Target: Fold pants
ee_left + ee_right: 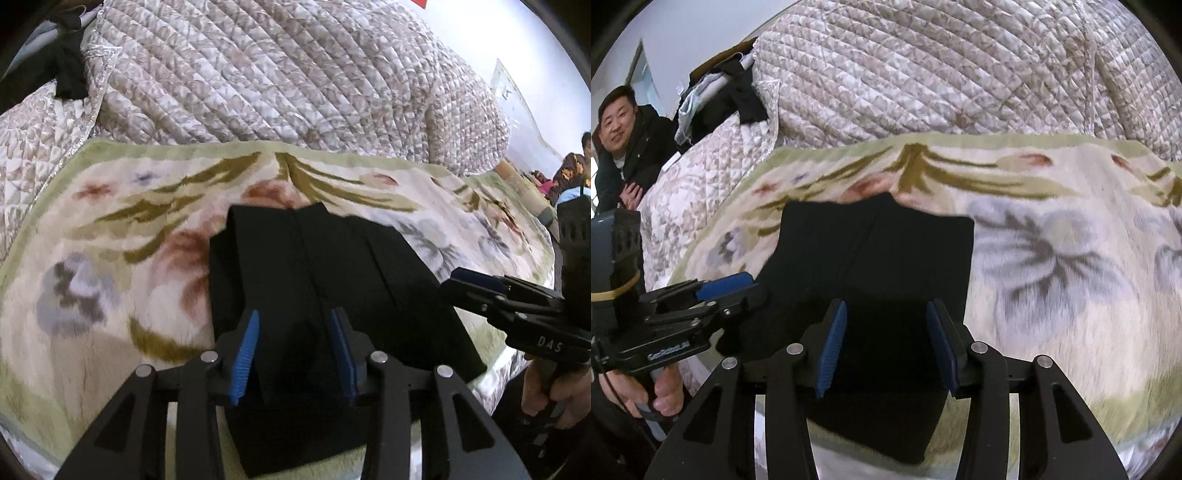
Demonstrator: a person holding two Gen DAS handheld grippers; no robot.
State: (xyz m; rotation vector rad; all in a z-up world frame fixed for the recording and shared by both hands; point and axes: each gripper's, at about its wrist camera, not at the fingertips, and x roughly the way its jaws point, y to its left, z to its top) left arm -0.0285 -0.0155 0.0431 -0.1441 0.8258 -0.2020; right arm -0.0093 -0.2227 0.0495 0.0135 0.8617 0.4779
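A: Where do the pants (317,266) sit right now?

B: On the floral blanket (110,229) spread over the bed, toward its near edge, with the quilted bedspread (258,74) piled up behind. They look folded down to a dark rectangular bundle, with a lengthwise seam or crease running near to far.

A: And the claws?

B: The left claw (295,354) hangs over the near left part of the bundle, its 2 blue pads apart and gripping nothing. The right claw (886,347) is over the near right part, also spread wide, with black cloth showing between the pads. Whether the tips touch the fabric, I cannot tell.

A: So what makes the next fold go well?

B: My guess is the near edge gets carried toward the far edge. Pinch every layer at the near corners, 1 claw per corner, well apart from each other, so the stack does not slide open.

A: Any risks?

B: The blanket is plush, so a deep bite could catch it too. Lift both corners together and level, then lay them square on the far edge.
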